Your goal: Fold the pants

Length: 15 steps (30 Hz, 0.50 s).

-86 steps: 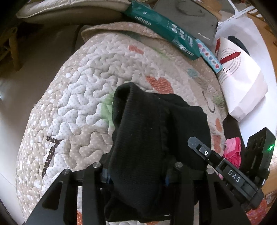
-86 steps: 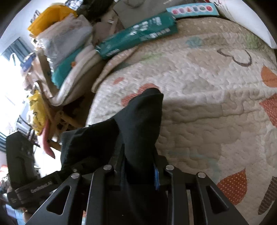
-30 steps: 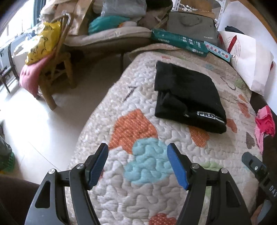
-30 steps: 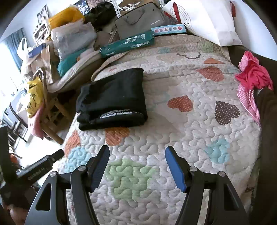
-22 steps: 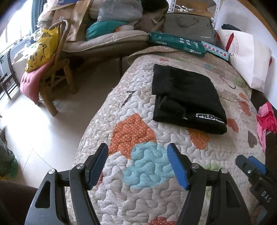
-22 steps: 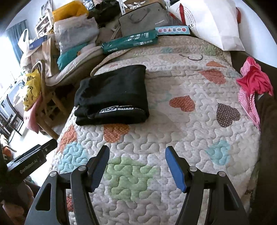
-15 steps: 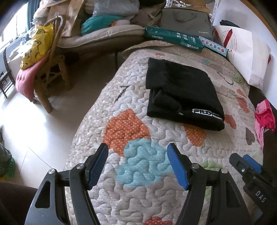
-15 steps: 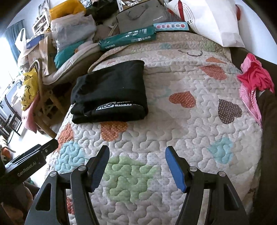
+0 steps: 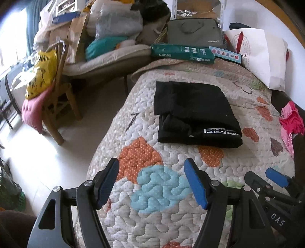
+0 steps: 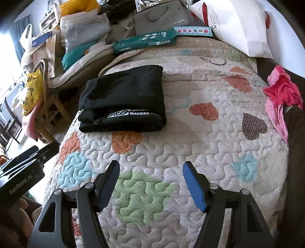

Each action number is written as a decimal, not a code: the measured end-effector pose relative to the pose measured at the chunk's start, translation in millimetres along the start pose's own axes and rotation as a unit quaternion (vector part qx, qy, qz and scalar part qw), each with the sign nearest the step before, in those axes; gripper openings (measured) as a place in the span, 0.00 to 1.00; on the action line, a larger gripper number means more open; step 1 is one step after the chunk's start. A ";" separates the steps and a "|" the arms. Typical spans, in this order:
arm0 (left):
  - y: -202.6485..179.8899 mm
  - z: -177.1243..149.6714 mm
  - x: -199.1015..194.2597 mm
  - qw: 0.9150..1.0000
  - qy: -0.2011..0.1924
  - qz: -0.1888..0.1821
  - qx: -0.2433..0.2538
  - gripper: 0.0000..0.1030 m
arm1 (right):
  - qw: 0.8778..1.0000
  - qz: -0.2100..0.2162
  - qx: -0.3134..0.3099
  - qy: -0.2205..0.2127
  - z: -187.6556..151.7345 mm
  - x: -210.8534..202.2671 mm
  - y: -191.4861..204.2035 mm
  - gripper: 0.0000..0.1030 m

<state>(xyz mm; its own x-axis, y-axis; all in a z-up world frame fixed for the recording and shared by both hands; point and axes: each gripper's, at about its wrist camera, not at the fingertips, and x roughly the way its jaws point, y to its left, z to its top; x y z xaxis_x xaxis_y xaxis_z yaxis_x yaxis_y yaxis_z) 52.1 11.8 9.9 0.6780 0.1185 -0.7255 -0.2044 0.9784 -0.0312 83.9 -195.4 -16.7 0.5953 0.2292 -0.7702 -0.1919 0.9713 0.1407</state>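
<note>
The black pants (image 9: 194, 114) lie folded into a flat rectangle on the quilted heart-pattern bedspread (image 9: 162, 190), white logo facing me. They also show in the right wrist view (image 10: 124, 101), near the bed's left edge. My left gripper (image 9: 151, 181) is open and empty, held back from the pants above the near part of the bed. My right gripper (image 10: 150, 183) is open and empty, also well short of the pants. The right gripper shows at the lower right of the left wrist view (image 9: 266, 179).
A pink garment (image 10: 282, 93) lies at the bed's right edge. A green box (image 10: 144, 43), a grey laptop bag (image 10: 162, 15) and a white paper bag (image 10: 238, 26) sit at the far end. A wooden chair (image 9: 57, 95) with a yellow bag stands left on the floor.
Both grippers, shut on the pants 2.9 s ago, have let go and pulled back open. The folded pants now rest on the bed. Over the last second the views shifted only slightly.
</note>
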 end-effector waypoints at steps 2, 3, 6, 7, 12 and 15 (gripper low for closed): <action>-2.2 -0.3 -1.7 1.000 -0.005 0.004 0.007 0.68 | 1.000 -0.001 0.001 -0.001 -0.1 -0.9 -0.5 0.72; -2.9 -0.5 -1.8 1.000 -0.006 0.004 0.008 0.69 | 1.000 -0.002 0.002 -0.001 0.0 -1.0 -0.9 0.72; -3.9 -0.2 -2.7 1.000 -0.009 0.004 0.010 0.69 | 1.000 -0.003 0.006 0.000 0.5 -1.0 -3.3 0.72; -4.2 -0.2 -4.3 1.000 -0.014 0.005 0.010 0.69 | 1.000 -0.003 0.007 0.000 0.6 -0.8 -3.8 0.72; -6.0 1.6 -24.8 0.996 -0.081 0.045 0.013 0.84 | 1.000 -0.003 0.005 0.000 0.2 -0.5 -3.6 0.72; -7.3 2.7 -42.6 0.987 -0.139 0.080 0.018 0.92 | 1.000 -0.003 0.000 -0.006 0.3 -1.5 -2.7 0.73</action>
<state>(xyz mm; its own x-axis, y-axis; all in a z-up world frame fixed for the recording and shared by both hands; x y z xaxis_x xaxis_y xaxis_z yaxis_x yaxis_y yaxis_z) 26.7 0.0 42.9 0.8075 0.3081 -0.5031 -0.3017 0.9485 0.0966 83.7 -198.3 -15.7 0.6055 0.2233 -0.7639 -0.1873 0.9729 0.1359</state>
